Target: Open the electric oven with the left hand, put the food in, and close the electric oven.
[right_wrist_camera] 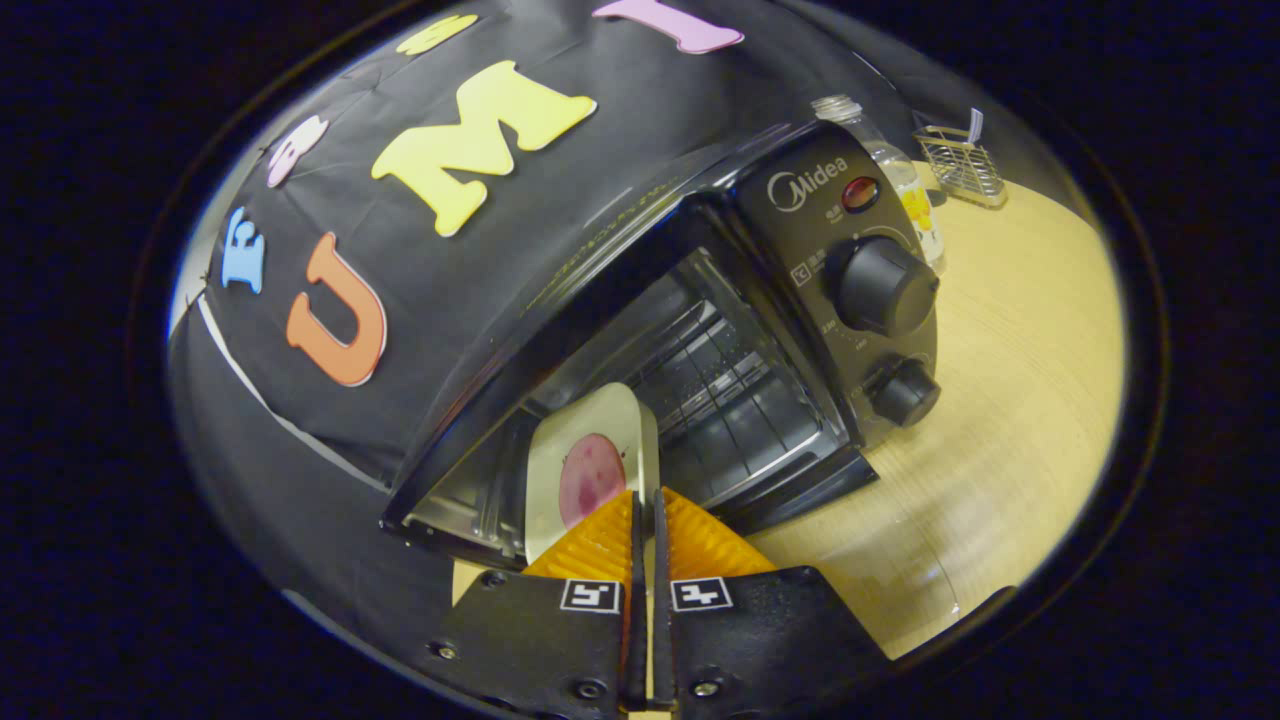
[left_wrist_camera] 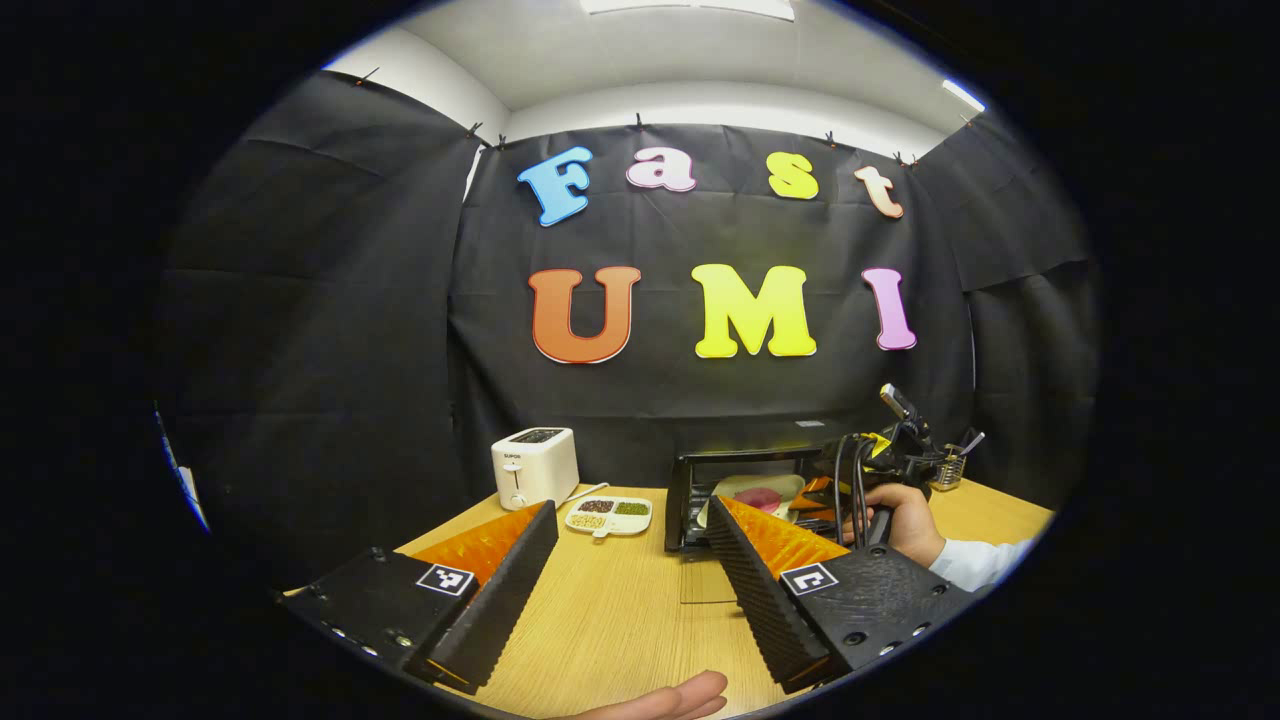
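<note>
- Electric oven [right_wrist_camera: 760,330] — door down, standing on tabletop [right_wrist_camera: 1010,400].
- Plate [right_wrist_camera: 590,465] with food [right_wrist_camera: 590,478] — at oven mouth; likely rigid, light, slippery; best held at rim.
- Right hand-held gripper [right_wrist_camera: 643,520] — clenched on plate rim.
- Left hand-held gripper [left_wrist_camera: 630,550] — released, empty.

Black oven [right_wrist_camera: 830,260], white toaster [left_wrist_camera: 535,466], pale wood-grain table [left_wrist_camera: 620,610], cream plate [right_wrist_camera: 585,450]

claw [left_wrist_camera: 625,560]: ribbed fingers, black housings, square coded tags, screws | sleeve [left_wrist_camera: 985,562]: white | cables: black
</note>
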